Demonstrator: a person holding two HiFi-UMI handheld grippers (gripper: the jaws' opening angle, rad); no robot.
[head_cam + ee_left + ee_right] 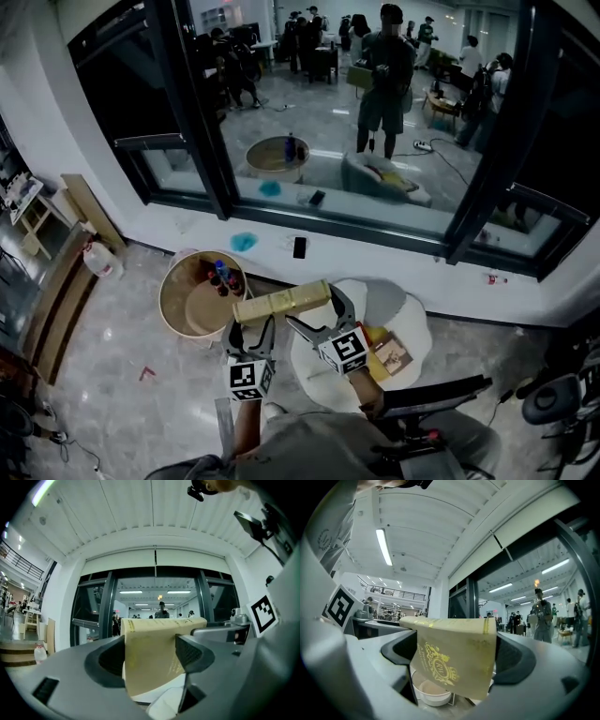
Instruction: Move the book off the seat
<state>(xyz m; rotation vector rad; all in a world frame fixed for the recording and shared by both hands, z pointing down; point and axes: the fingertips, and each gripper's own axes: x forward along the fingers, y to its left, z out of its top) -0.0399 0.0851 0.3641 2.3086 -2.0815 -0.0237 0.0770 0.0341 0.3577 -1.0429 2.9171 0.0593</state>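
Observation:
A thick pale-yellow book with gold print hangs in the air, held flat between both grippers. My left gripper is shut on its left end and my right gripper on its right end. In the left gripper view the book fills the gap between the jaws of the left gripper. In the right gripper view the book's gold crest shows, with the right gripper clamped across it. The white round seat lies to the right and below.
A round wooden tub with bottles stands on the floor left of the book. A smaller book lies on the seat. A phone lies by the window sill, a white jug at left, a black chair at bottom right.

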